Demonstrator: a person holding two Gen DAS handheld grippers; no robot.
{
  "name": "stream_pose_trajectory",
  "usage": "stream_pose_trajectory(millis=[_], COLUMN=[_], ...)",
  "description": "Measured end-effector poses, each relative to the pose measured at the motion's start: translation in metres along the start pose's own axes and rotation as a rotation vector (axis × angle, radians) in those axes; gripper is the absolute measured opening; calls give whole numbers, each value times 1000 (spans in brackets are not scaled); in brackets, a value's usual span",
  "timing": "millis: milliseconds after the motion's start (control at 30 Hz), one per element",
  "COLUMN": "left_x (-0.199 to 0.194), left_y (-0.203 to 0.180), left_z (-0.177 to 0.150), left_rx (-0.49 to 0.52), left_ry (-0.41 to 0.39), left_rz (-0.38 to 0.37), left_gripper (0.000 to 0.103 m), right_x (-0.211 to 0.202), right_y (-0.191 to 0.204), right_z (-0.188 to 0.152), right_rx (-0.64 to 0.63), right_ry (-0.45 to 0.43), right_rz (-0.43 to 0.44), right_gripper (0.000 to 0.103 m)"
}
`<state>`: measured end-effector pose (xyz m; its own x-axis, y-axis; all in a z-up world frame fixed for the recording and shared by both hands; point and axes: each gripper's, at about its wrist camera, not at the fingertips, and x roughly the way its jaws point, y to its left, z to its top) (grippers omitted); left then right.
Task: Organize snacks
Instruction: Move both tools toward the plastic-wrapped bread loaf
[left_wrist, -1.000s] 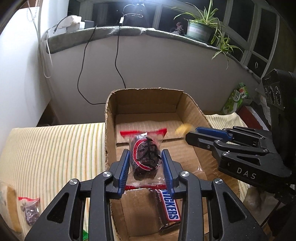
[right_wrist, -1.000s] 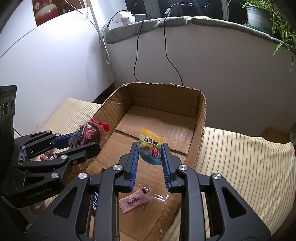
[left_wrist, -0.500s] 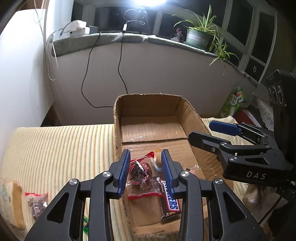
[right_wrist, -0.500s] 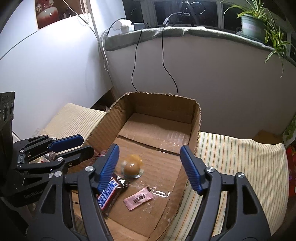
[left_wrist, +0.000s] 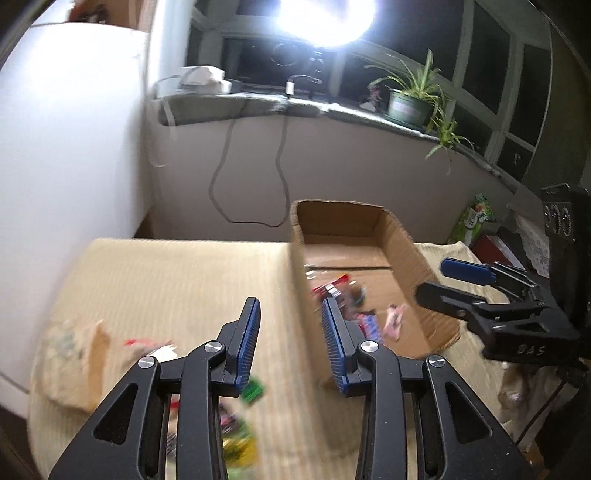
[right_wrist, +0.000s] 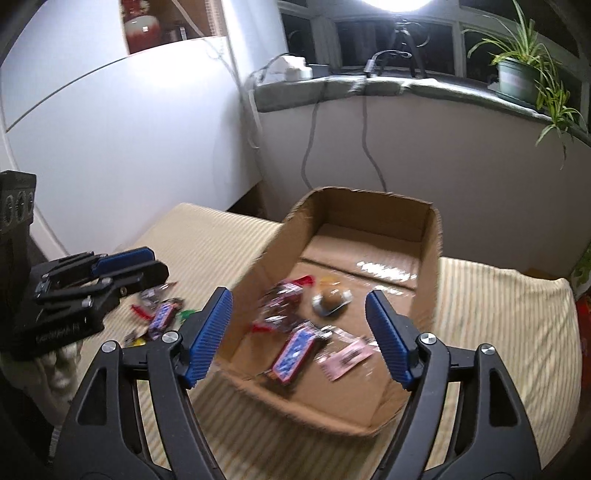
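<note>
The cardboard box (right_wrist: 430, 254) sits on the striped cloth. In it lie a dark packet with red ends (right_wrist: 282, 302), a round yellow-brown snack (right_wrist: 332, 301), a Snickers bar (right_wrist: 295, 350) and a pink packet (right_wrist: 347, 356). My right gripper (right_wrist: 297, 301) hovers over the box's near end; its jaws are opening, with nothing between them. My left gripper (left_wrist: 291, 332) hangs over the box's left wall (left_wrist: 299, 280), jaws a little apart and empty. Several loose snacks (right_wrist: 162, 314) lie on the cloth left of the box, among them a green wrapper (left_wrist: 253, 391).
A crumpled paper bag (left_wrist: 74, 358) lies at the cloth's left edge. Behind the box is a white wall with hanging cables (left_wrist: 221, 184) under a sill bearing a potted plant (left_wrist: 408, 107). A green bag (left_wrist: 474, 218) stands at the far right.
The dark packet left my left gripper and the round snack left my right one; both now lie in the box. My right jaws opened wide. Both grippers drew back and rose.
</note>
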<state>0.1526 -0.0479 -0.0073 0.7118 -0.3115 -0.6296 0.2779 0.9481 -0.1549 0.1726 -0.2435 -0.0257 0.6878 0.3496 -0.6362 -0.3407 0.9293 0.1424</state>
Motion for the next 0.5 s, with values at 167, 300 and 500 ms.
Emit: stream_pose_trajectory(millis=[167, 300, 500], left_x=[-25, -41, -54], left_y=[37, 60, 91], left_z=[-29, -53, -82], left_rx=[-62, -112, -188], left_ry=[5, 17, 41], left_rz=[57, 99, 150], left_gripper=[33, 33, 33], right_x=[-7, -4, 13], right_y=[29, 51, 86], right_z=[-14, -25, -43], right_rx=[-31, -51, -87], right_ry=[2, 23, 77], right_rz=[63, 113, 171], right_gripper=[77, 77, 77])
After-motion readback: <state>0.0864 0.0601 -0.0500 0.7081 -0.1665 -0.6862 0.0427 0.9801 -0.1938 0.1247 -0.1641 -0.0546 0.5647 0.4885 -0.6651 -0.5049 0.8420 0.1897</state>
